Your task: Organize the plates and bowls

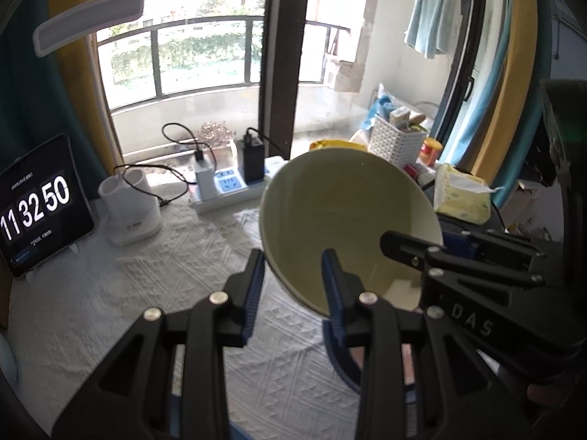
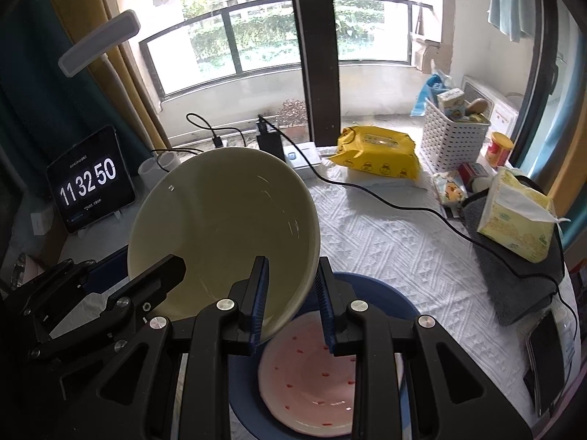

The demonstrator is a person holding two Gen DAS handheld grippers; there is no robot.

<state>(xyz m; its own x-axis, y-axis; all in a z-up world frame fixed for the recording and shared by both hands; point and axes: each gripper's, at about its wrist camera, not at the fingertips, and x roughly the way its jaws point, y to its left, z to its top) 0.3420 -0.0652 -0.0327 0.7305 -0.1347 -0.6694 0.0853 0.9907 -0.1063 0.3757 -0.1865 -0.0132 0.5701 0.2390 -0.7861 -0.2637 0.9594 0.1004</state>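
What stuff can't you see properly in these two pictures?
- Blue plate, right wrist view: mostly covered by the pink plate and the right gripper.
- Cream bowl, left wrist view: its near rim sits behind the left gripper; its underside faces away.
- Small writing on the tablet: too tiny to read.
- Basket contents: only the tops show.

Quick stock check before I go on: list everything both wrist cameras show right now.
bowl: 1, cream, tilted, rim in both tongs
pink plate: 1, red specks, on blue plate
blue plate: 1, on cloth
tablet clock: 1, black, far left
wipes pack: 1, yellow, back
basket: 1, white, back right
tissue box: 1, yellow, right
power strip: 1, white, back
left tongs: black, shut on bowl
right tongs: black, shut on bowl
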